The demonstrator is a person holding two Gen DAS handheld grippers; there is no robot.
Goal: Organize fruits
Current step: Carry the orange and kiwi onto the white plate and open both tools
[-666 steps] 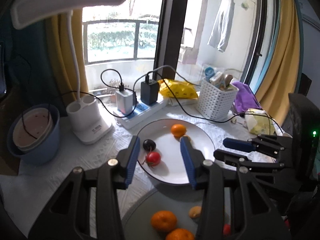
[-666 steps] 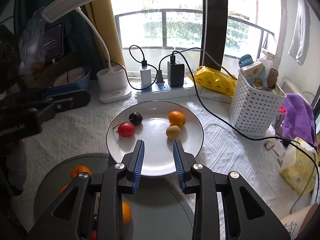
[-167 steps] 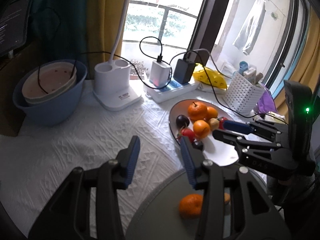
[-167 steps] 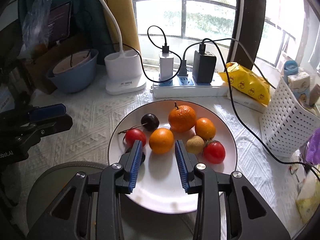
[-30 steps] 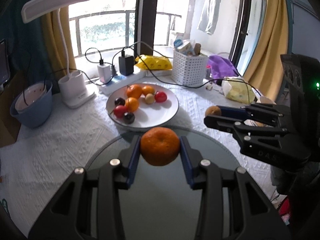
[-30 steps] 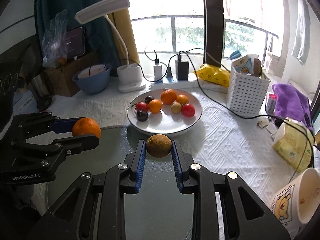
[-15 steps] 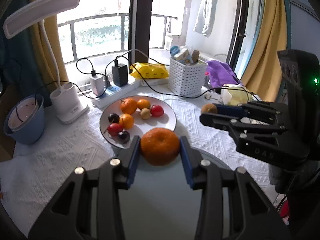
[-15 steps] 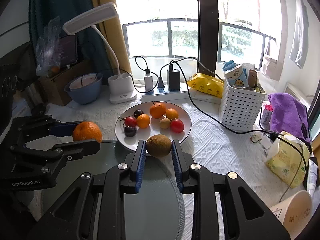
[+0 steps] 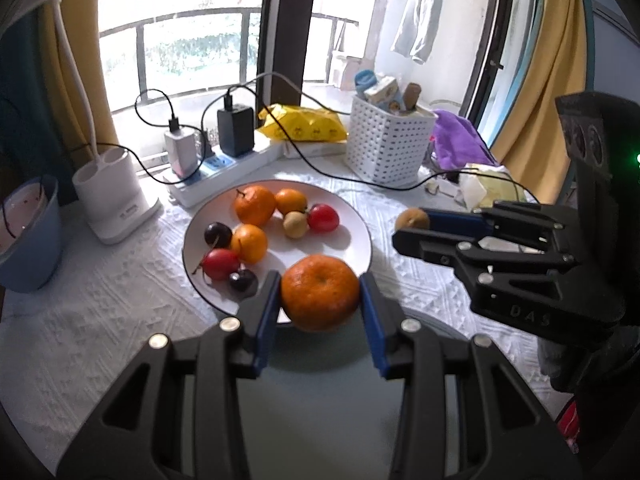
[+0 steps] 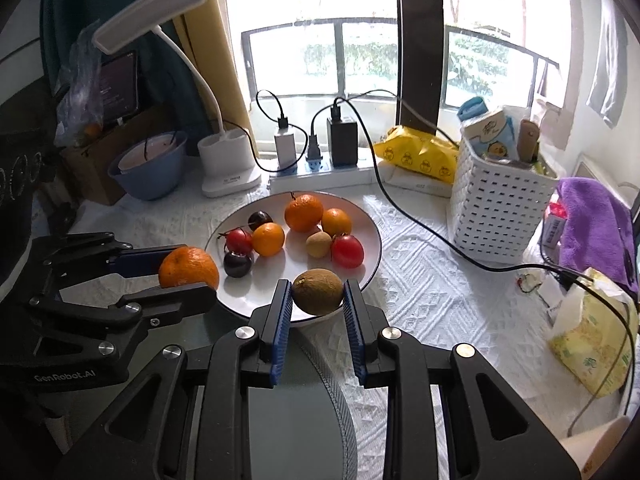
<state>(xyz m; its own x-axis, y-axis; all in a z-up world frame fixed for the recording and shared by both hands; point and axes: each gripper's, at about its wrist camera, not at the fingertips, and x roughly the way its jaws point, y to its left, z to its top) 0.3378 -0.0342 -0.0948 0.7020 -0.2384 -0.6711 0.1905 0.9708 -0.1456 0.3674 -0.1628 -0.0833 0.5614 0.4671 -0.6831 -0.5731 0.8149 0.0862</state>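
Orange peel, dimpled and slightly soft: the mandarin (image 9: 320,292) sits clamped at its widest part between my left fingers (image 9: 267,312), above the near rim of the plate (image 9: 360,224). It looks light and yielding, so I judge that a moderate squeeze across the middle is enough; more pressure could bruise it. My right fingers (image 10: 282,316) grip a brown, rough-skinned kiwi (image 10: 318,291) the same way, also over the plate's near edge. It looks firmer, egg-shaped and liable to roll on release. The plate is white, glazed and smooth, already carrying oranges, cherries and a tomato (image 10: 347,251). It rests on a white textured cloth (image 10: 420,288) covering the bench.
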